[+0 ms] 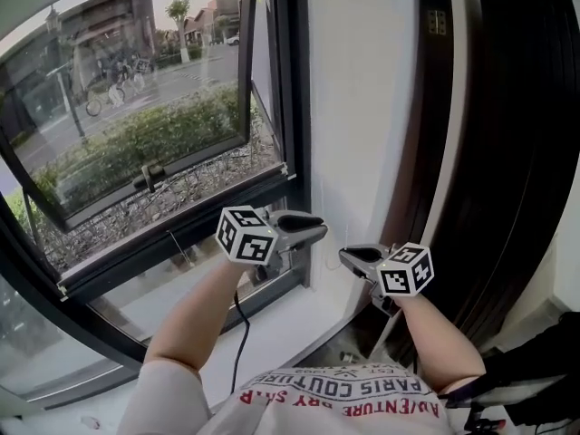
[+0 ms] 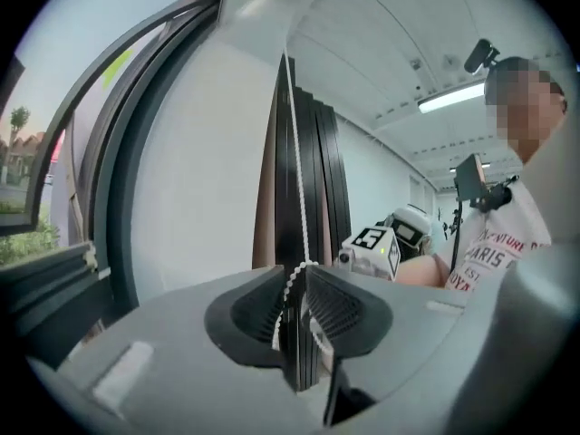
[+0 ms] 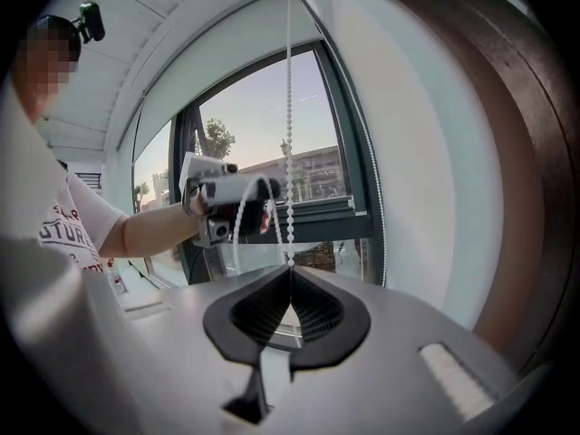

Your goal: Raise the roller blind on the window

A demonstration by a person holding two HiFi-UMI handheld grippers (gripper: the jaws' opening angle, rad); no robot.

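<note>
Roller blind chain [image 3: 289, 152] pinched in right claw [image 3: 291, 273]; loose between parted left claw [image 2: 297, 276].

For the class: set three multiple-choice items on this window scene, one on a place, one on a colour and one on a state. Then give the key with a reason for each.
1. In the head view, where does the dark curtain hang relative to the window? A: to its left. B: to its right. C: below it.
2. What colour is the bead chain? A: red. B: white. C: black.
3. How do the jaws of the right gripper stand? A: wide apart and empty. B: shut on the curtain. C: shut on the bead chain.
Key: 1 B, the curtain fills the head view's right side. 2 B, the beads show white against the sky. 3 C, the chain runs down into the closed tips.
</note>
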